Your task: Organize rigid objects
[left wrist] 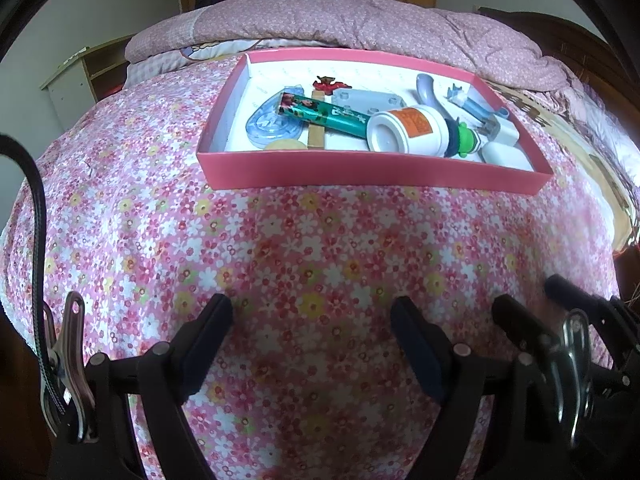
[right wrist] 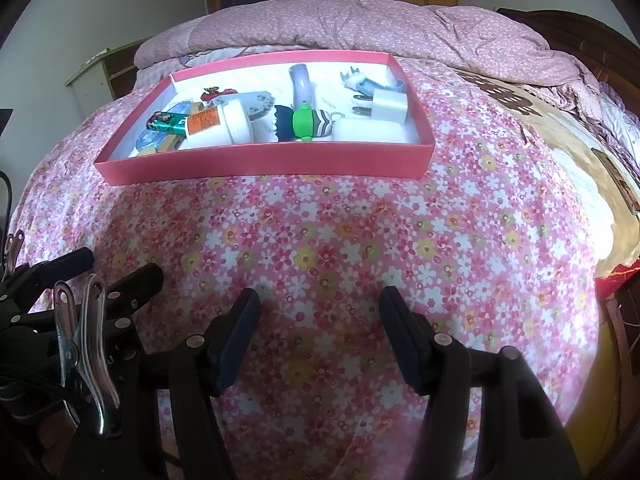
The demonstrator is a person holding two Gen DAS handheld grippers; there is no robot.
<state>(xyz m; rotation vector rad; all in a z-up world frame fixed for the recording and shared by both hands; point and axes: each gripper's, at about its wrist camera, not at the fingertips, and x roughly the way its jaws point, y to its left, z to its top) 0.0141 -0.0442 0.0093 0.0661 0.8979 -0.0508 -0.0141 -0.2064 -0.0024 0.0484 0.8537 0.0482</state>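
A shallow pink box lies on the flowered bedspread and holds several small things: a white bottle with an orange label, a green tube, a green and navy toy, a white plug, a white case and a blue plastic piece. My left gripper is open and empty over the bedspread, well short of the box. My right gripper is open and empty beside it.
The flowered bedspread covers the bed. A folded pink quilt lies behind the box. A wooden headboard is at the right, a small cabinet at the left, and wardrobes stand at the back.
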